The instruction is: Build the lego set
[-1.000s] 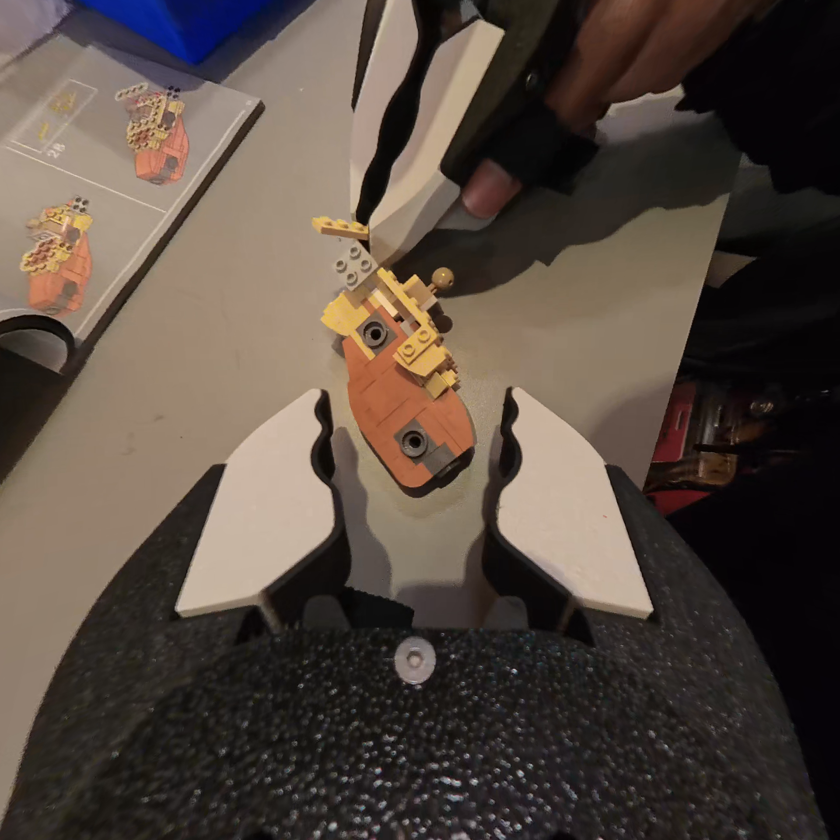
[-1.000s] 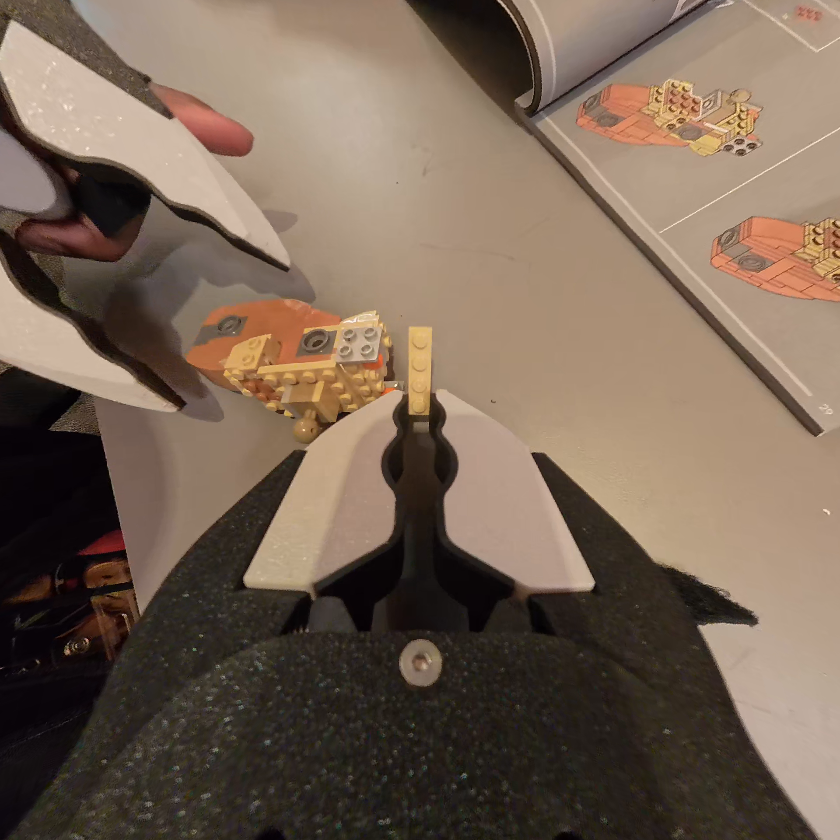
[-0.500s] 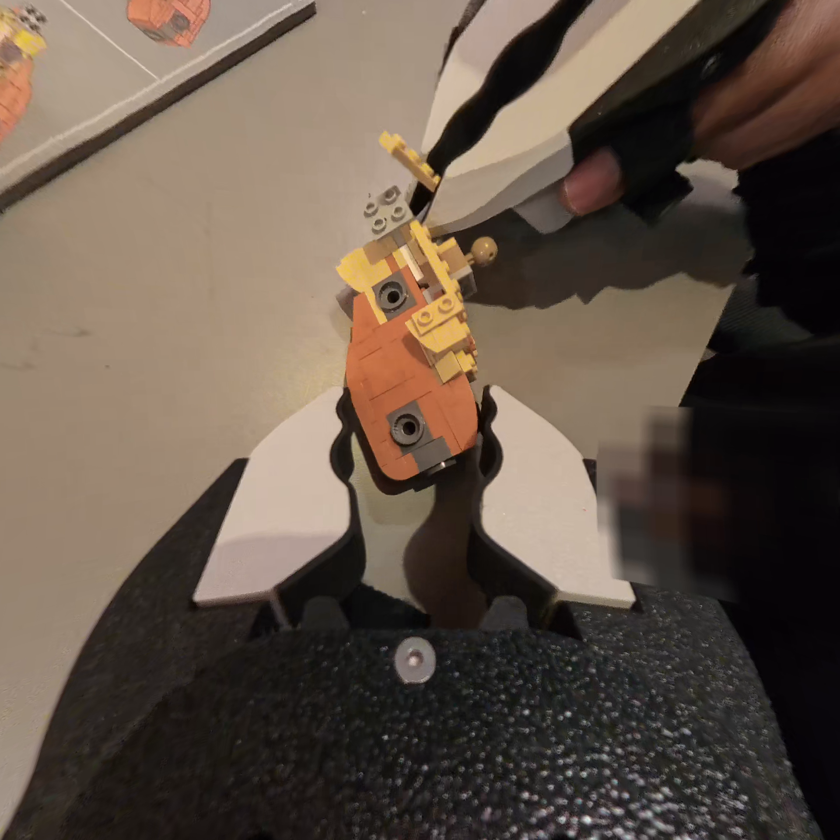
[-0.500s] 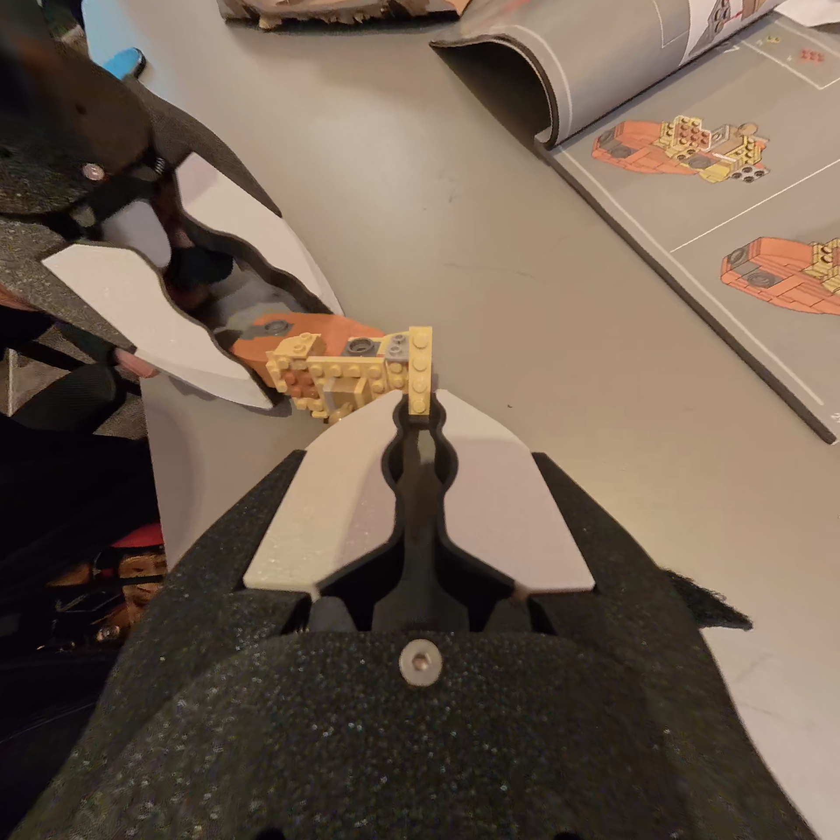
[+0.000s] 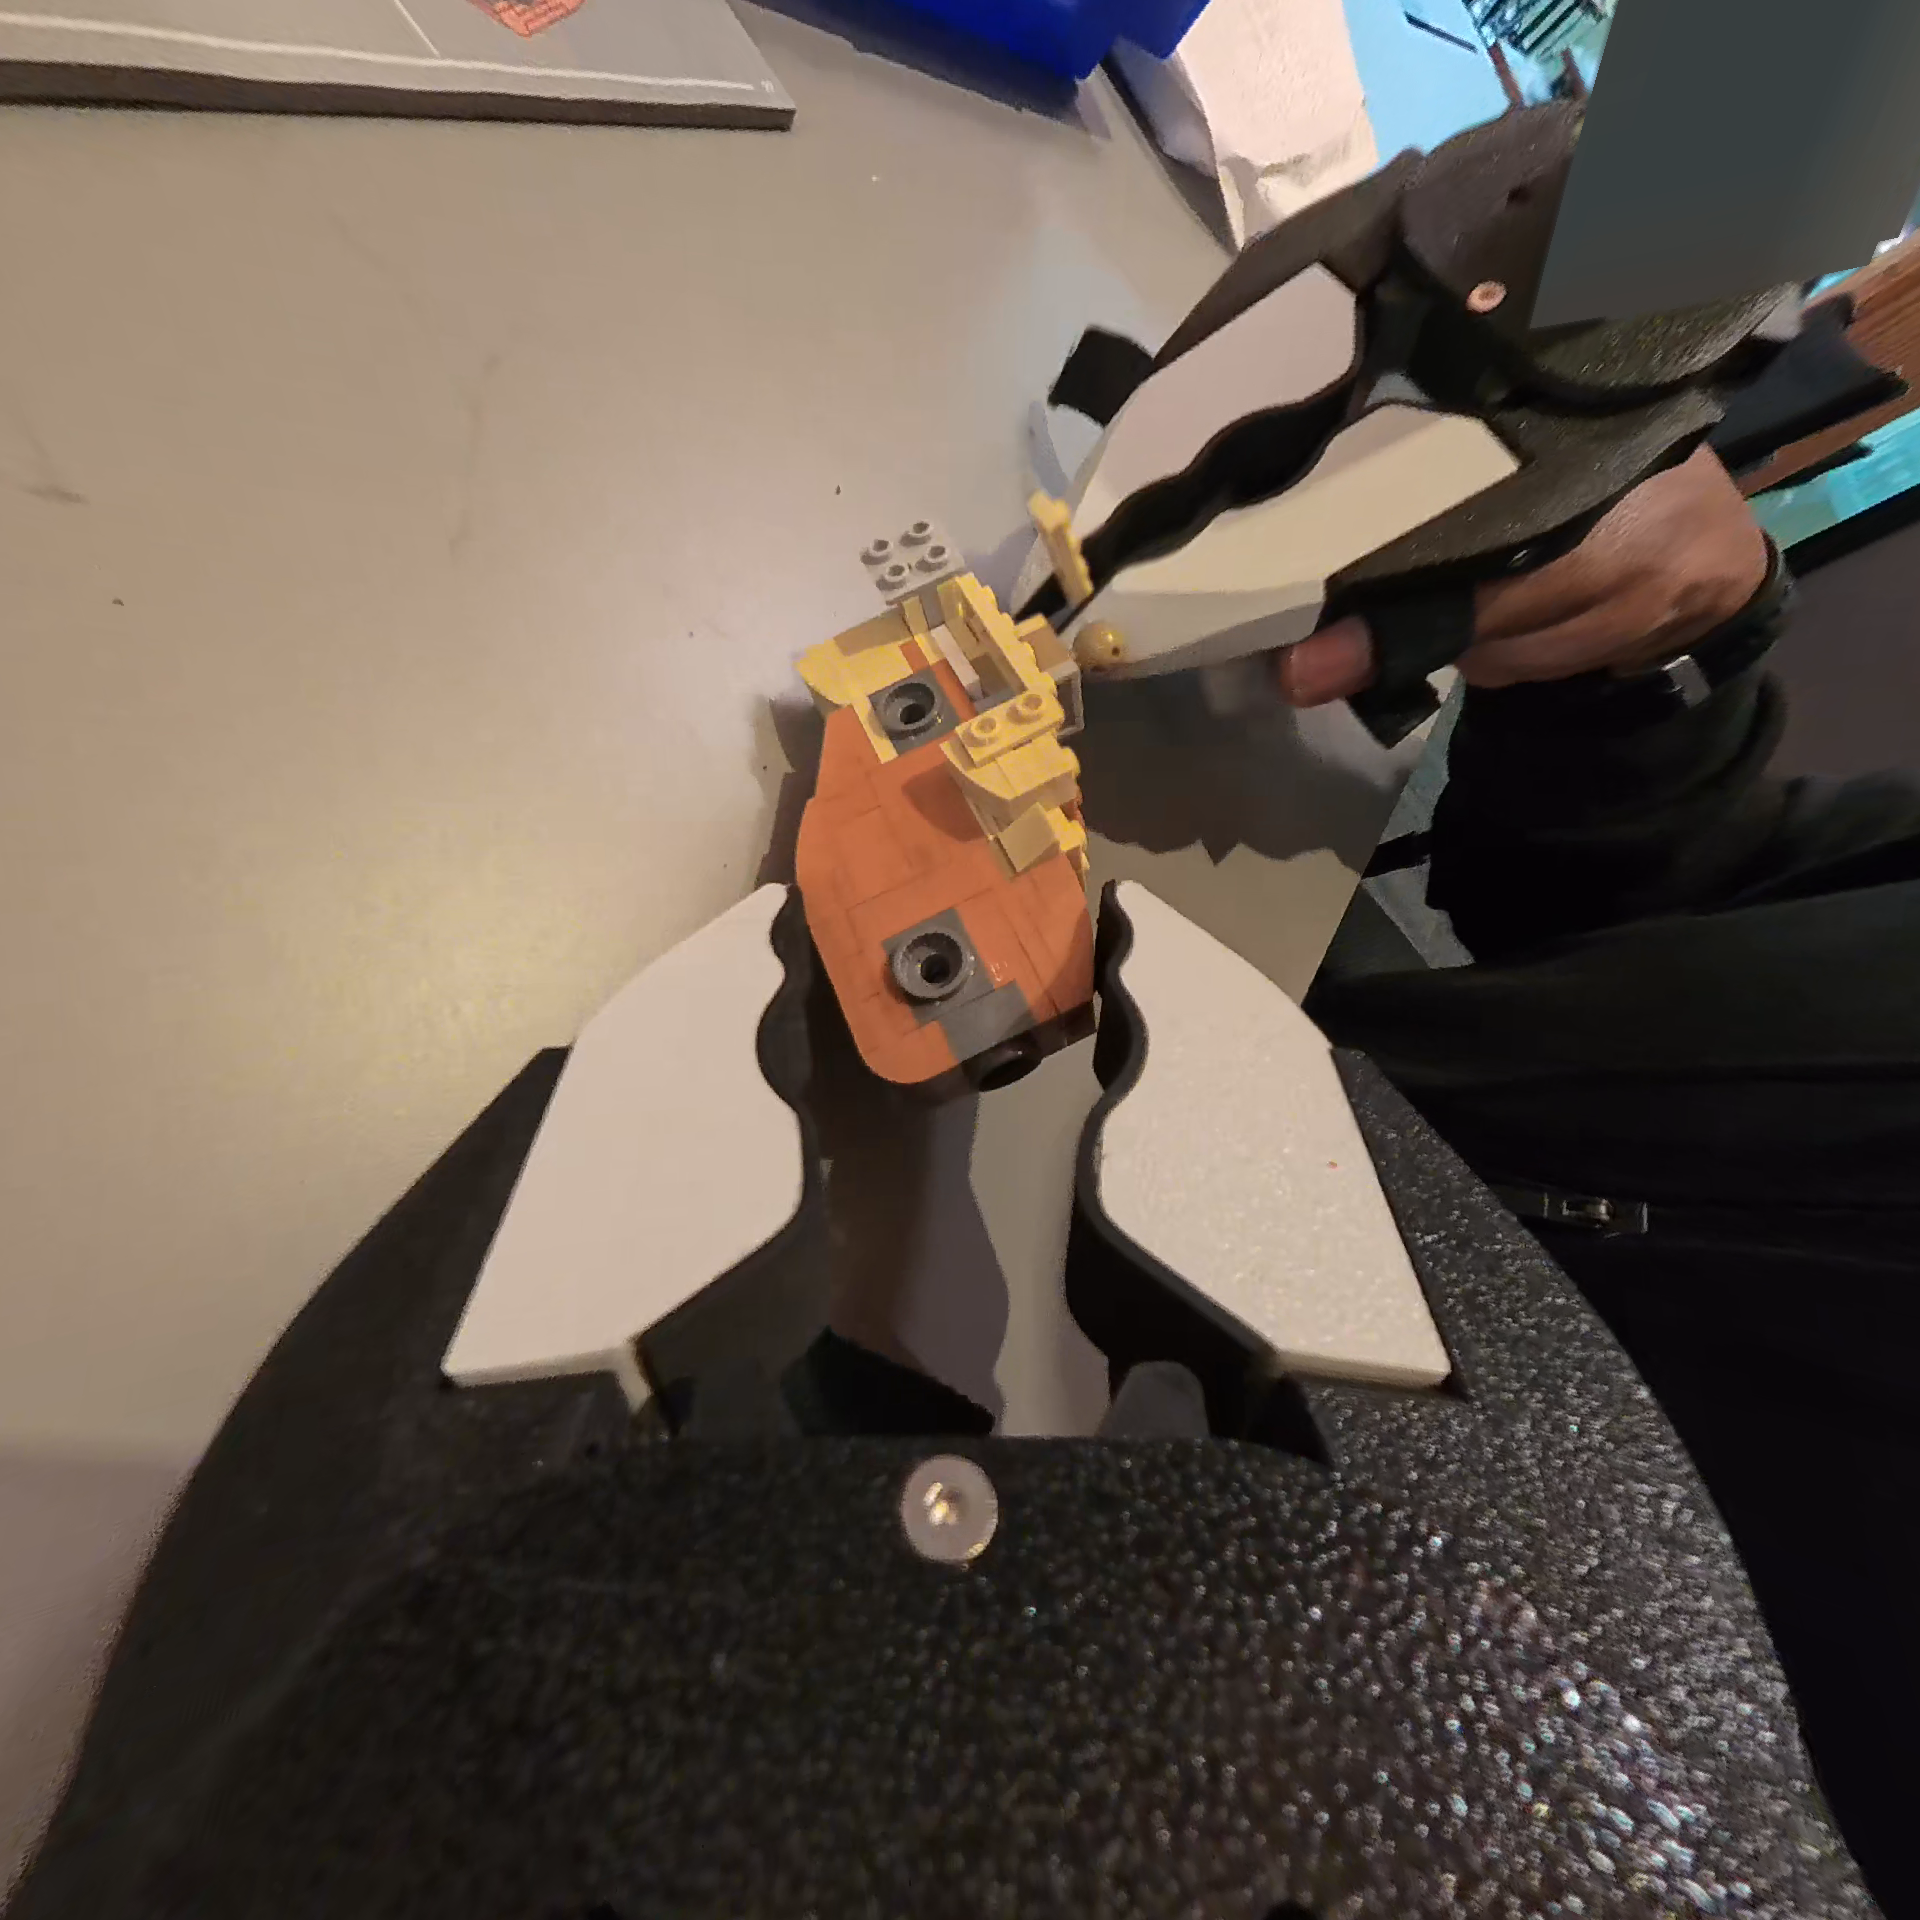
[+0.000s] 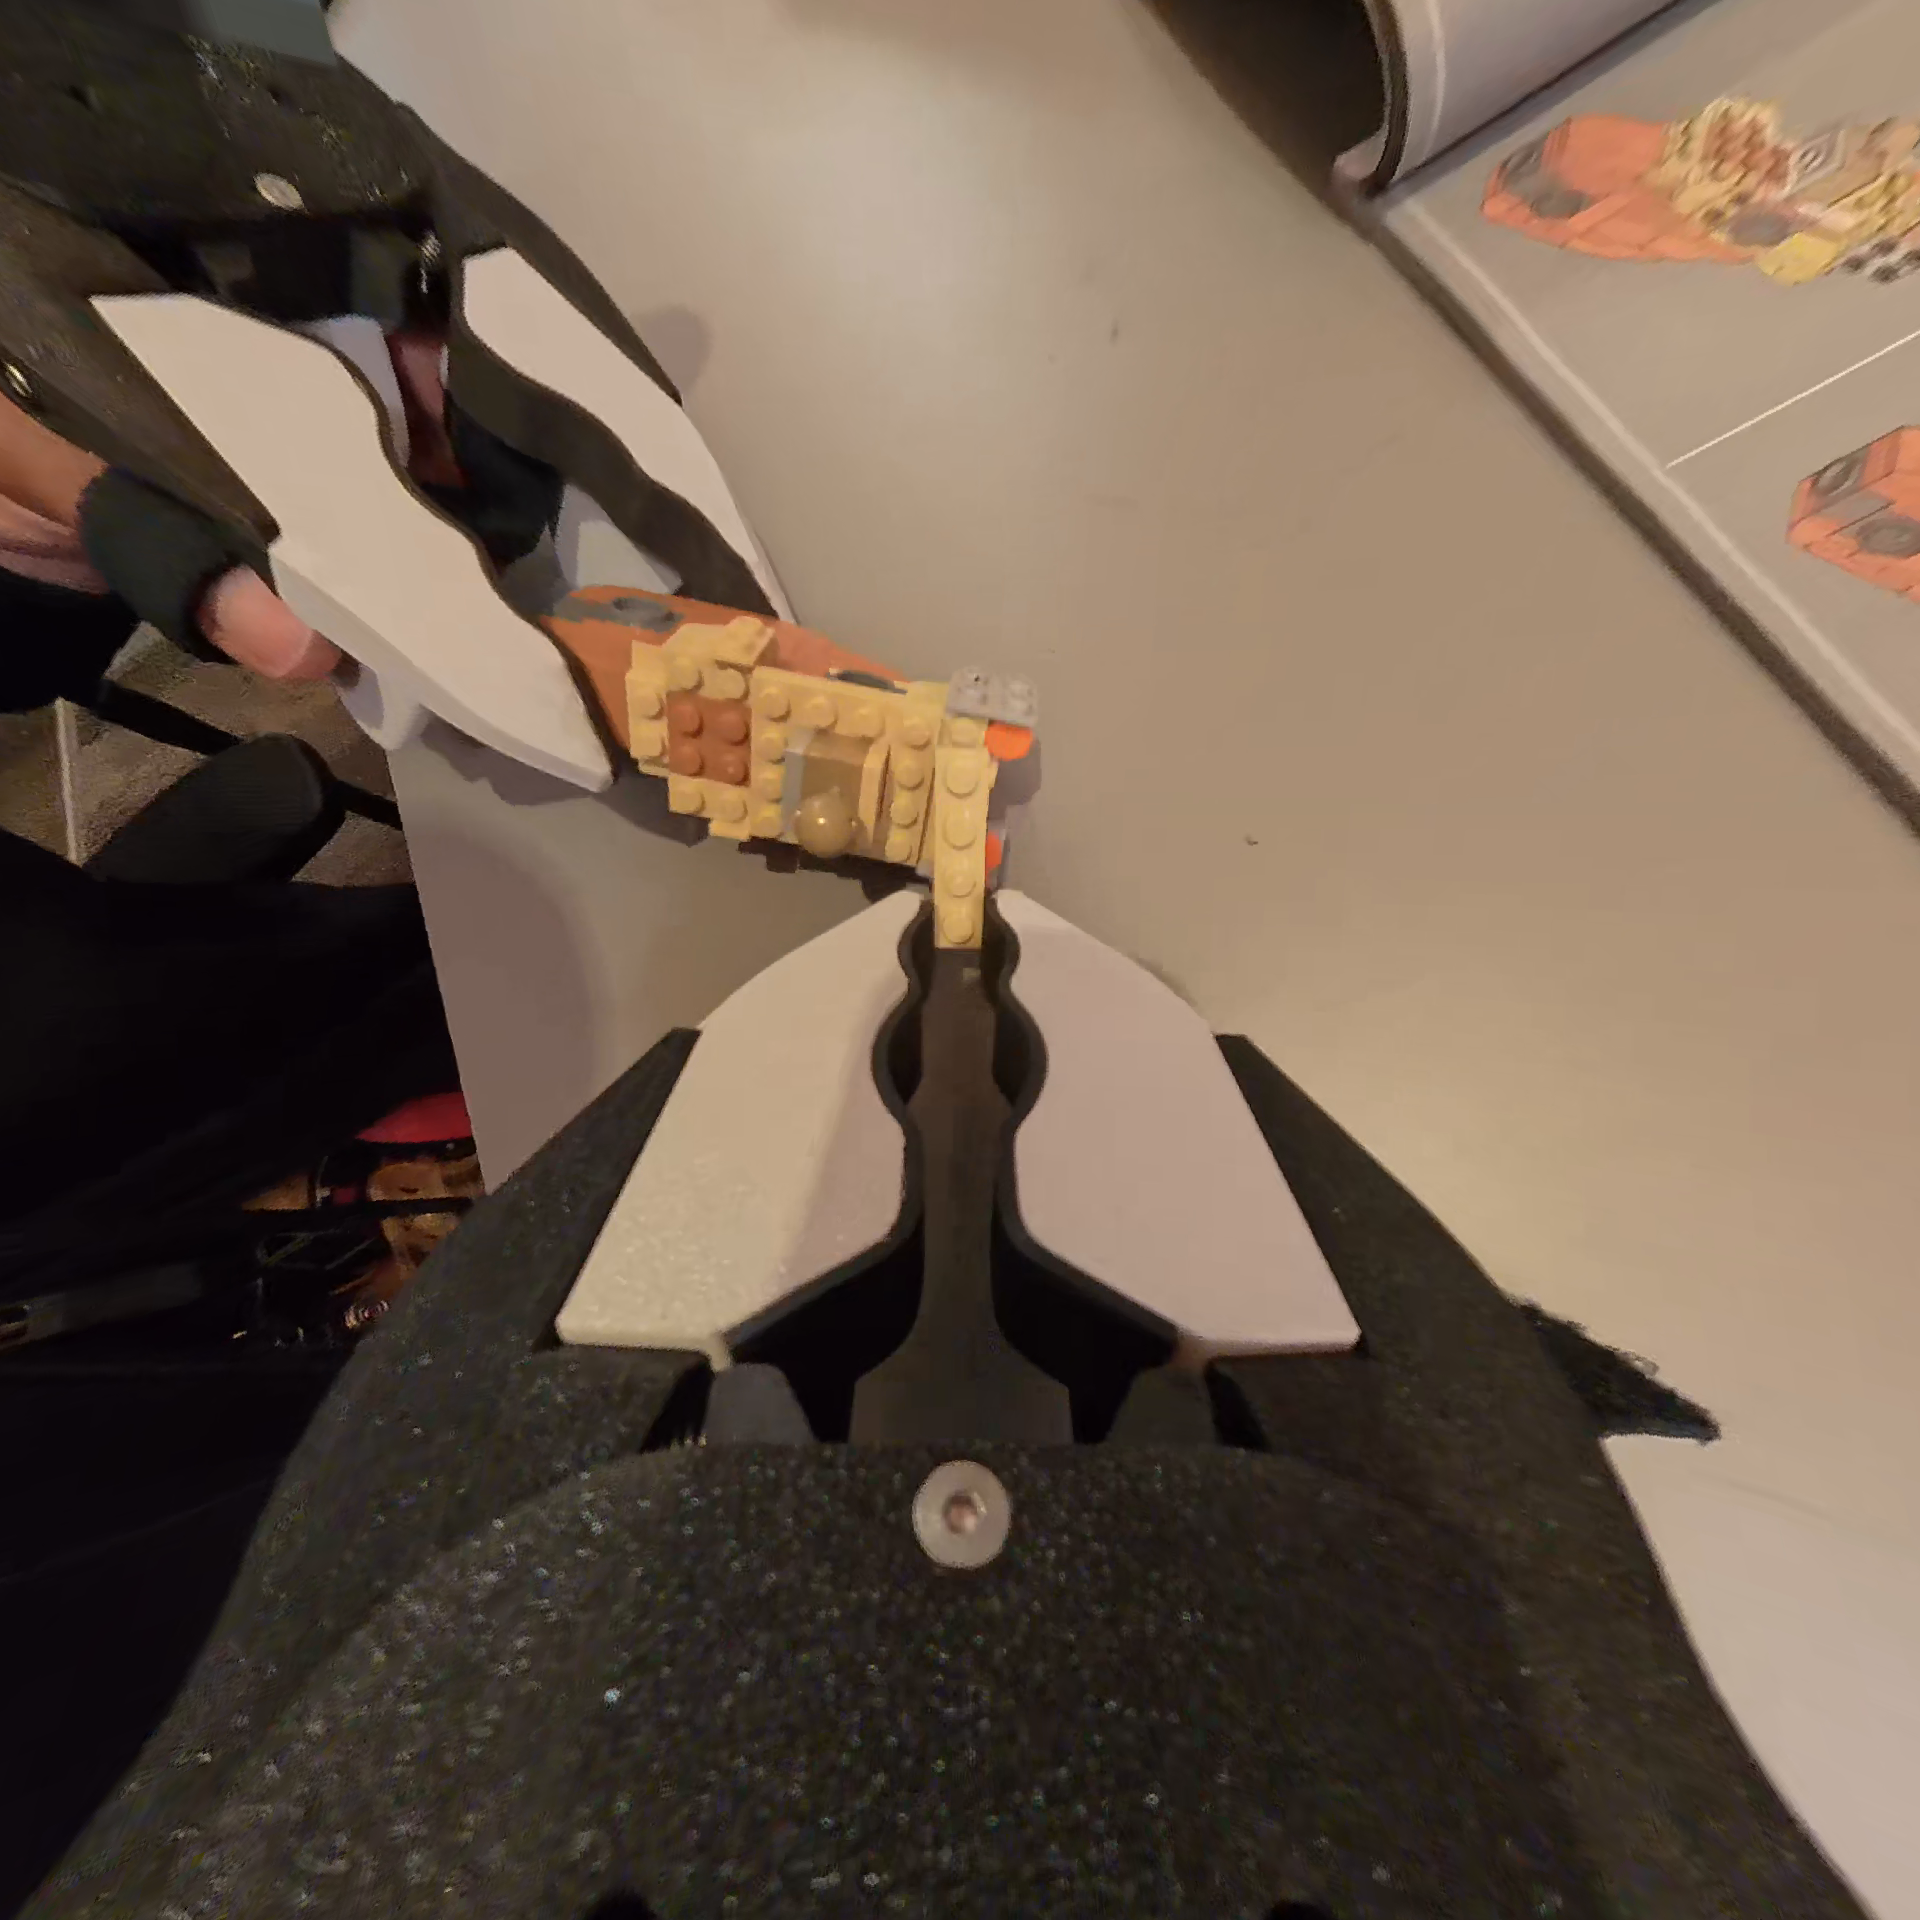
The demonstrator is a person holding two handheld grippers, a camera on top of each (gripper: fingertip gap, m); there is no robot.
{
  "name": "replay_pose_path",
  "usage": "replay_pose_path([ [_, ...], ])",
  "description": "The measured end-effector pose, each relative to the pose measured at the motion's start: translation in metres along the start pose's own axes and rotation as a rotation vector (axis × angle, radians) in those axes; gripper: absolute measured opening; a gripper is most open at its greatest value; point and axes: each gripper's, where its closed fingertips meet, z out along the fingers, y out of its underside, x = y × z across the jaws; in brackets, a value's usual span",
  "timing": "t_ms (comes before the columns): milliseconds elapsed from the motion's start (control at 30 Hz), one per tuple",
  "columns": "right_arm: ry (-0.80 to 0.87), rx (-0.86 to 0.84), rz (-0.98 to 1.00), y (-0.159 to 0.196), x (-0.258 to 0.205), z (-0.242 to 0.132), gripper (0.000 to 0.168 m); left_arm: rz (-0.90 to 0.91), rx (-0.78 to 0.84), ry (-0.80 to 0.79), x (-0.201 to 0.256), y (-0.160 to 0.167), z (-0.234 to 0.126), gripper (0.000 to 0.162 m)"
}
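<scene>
The lego model (image 5: 925,831) is an orange hull with tan plates and a small grey plate at its far end. My left gripper (image 5: 945,935) is shut on the hull's near end and holds it tilted, just above the grey table (image 5: 364,623). My right gripper (image 6: 961,920) is shut on a long tan plate (image 6: 961,821), whose far end lies against the model's (image 6: 810,748) studded tan top beside the grey plate. In the left wrist view the right gripper (image 5: 1060,582) comes in from the right with the tan plate (image 5: 1062,545). In the right wrist view the left gripper (image 6: 597,691) is at the left.
An open instruction booklet (image 6: 1714,312) lies at the right of the right wrist view and shows at the top of the left wrist view (image 5: 416,73). A blue bin (image 5: 1039,31) stands behind it. The table's edge (image 5: 1351,904) runs close by the model, with dark clutter below. Left tips to right tips: about 7 cm.
My left gripper has closed on the orange hull and raised and turned it. My right gripper has brought the tan plate from beside the model onto its studded top.
</scene>
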Motion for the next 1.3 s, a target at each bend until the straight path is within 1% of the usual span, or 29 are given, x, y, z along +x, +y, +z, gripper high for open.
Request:
replay_pose_path([
  [400,-0.034,-0.062,0.029,0.004,-0.009,0.011,0.008,-0.108,0.043,0.068,0.002,0.000,-0.006,0.052],
  [733,-0.026,-0.086,0.032,0.002,-0.011,0.011,0.009,-0.111,0.044,0.081,0.002,0.000,-0.007,0.052],
  [1067,-0.056,-0.053,0.051,0.002,-0.011,0.012,0.008,-0.116,0.047,0.093,0.001,-0.001,-0.009,0.053],
  [1233,-0.092,-0.021,0.022,0.002,-0.014,0.012,0.015,-0.125,0.045,0.105,0.000,-0.002,-0.010,0.053],
  [1300,-0.087,-0.016,-0.059,0.004,-0.014,0.011,0.021,-0.128,0.044,0.108,0.000,-0.002,-0.010,0.053],
])
